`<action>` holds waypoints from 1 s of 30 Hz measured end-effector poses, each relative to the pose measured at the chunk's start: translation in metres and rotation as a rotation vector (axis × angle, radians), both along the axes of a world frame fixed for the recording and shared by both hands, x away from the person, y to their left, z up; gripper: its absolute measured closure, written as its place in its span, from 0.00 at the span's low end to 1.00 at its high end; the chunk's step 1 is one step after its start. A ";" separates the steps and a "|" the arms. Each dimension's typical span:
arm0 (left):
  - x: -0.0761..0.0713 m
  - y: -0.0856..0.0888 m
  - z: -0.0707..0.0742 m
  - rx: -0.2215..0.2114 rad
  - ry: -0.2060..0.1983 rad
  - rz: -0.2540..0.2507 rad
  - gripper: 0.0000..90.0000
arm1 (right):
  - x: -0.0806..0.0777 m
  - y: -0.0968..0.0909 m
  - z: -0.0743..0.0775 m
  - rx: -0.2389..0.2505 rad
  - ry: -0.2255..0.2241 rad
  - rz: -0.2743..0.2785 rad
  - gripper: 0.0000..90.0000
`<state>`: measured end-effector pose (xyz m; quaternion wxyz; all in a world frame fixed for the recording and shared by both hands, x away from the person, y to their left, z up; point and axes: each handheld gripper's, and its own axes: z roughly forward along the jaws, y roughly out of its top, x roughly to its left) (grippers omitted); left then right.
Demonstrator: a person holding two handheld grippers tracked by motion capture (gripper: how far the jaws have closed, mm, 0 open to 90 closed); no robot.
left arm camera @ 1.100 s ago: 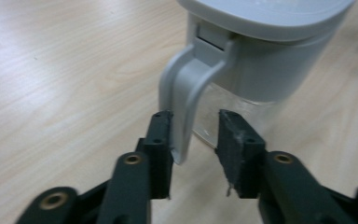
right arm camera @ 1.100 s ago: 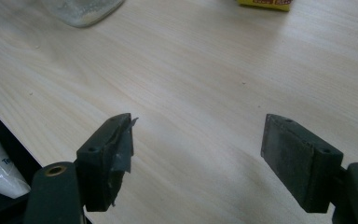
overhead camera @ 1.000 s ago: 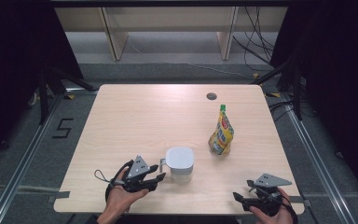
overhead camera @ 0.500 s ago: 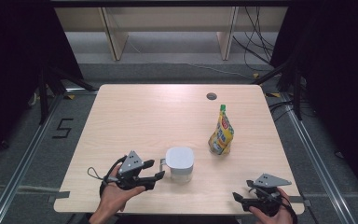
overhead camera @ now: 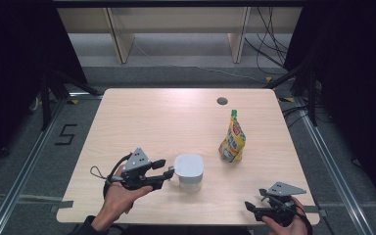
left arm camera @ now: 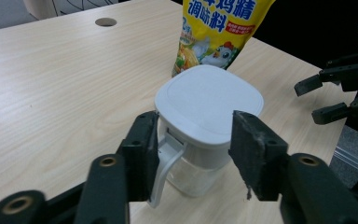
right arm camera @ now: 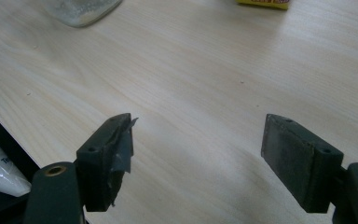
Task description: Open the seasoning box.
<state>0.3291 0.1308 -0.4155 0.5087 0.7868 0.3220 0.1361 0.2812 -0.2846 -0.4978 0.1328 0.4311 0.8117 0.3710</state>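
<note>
A clear jar (overhead camera: 188, 169) with a white square lid and a white handle stands near the table's front middle; the left gripper view shows the jar (left arm camera: 209, 102) close up. My left gripper (overhead camera: 166, 167) is level at the jar's left side. Its jaws have just been closing and stand open around the handle, one jaw beside it; in its own view the left gripper (left arm camera: 193, 121) leaves gaps. A yellow seasoning pouch (overhead camera: 232, 142) stands upright right of the jar, and the pouch (left arm camera: 219, 28) rises behind it. My right gripper (overhead camera: 254, 199) rests open at the front right edge, and its own view (right arm camera: 198, 135) has bare wood between the jaws.
The light wooden table (overhead camera: 166, 122) has a round cable hole (overhead camera: 222, 101) at the back right. Dark floor and metal rails surround it. The right gripper (left arm camera: 317, 98) is seen past the table edge in the left gripper view.
My left gripper has risen a little beside the jar, and its jaws widened, then narrowed again. The jar, the pouch and the right gripper have stayed put.
</note>
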 end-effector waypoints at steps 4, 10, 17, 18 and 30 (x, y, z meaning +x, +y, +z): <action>0.005 -0.002 0.003 0.014 -0.035 -0.009 0.80 | 0.000 0.001 0.000 -0.001 -0.002 0.000 0.29; 0.011 -0.004 0.006 0.021 -0.055 -0.001 0.95 | 0.000 0.002 0.001 0.001 -0.001 -0.005 0.29; 0.019 -0.016 0.001 0.029 -0.037 -0.007 0.96 | -0.001 0.005 0.003 0.023 -0.008 0.011 0.29; 0.020 -0.017 -0.001 0.034 -0.033 -0.008 0.96 | -0.001 0.005 0.003 0.027 -0.008 0.013 0.29; 0.021 -0.019 -0.010 0.076 -0.033 -0.014 0.96 | 0.001 0.007 0.005 0.064 -0.039 0.018 0.22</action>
